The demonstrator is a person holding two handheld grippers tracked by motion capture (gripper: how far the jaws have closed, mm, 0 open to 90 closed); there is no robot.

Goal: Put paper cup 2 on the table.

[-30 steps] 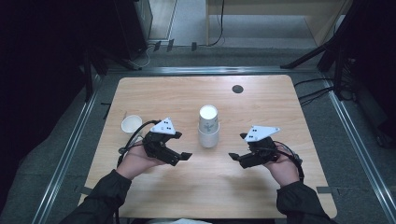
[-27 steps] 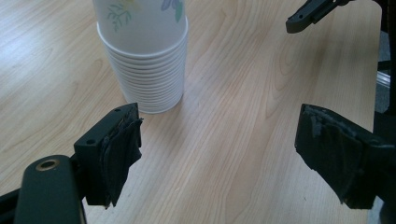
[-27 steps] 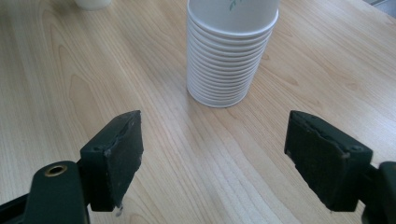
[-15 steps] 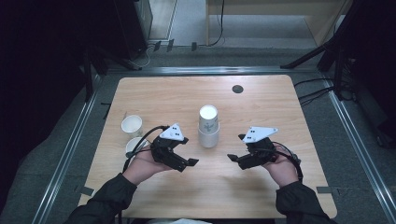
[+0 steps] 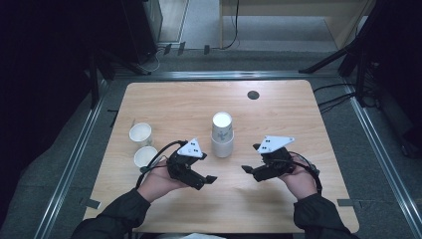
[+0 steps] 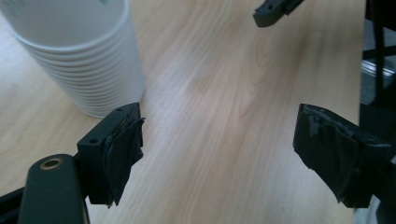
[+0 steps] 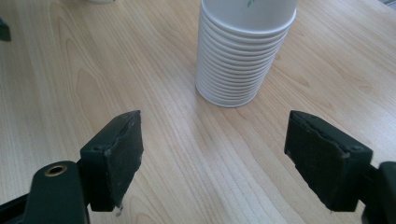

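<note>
My left fingers (image 5: 211, 178) hang released over bare bench (image 5: 298, 114), having just narrowed a little with nothing between them. My right fingers (image 5: 245, 169) are released too, facing them. The stack of paper cups (image 5: 222, 134) stands upright between both, just beyond. Two single paper cups (image 5: 141, 133) sit left of my left hand (image 5: 159, 181).
</note>
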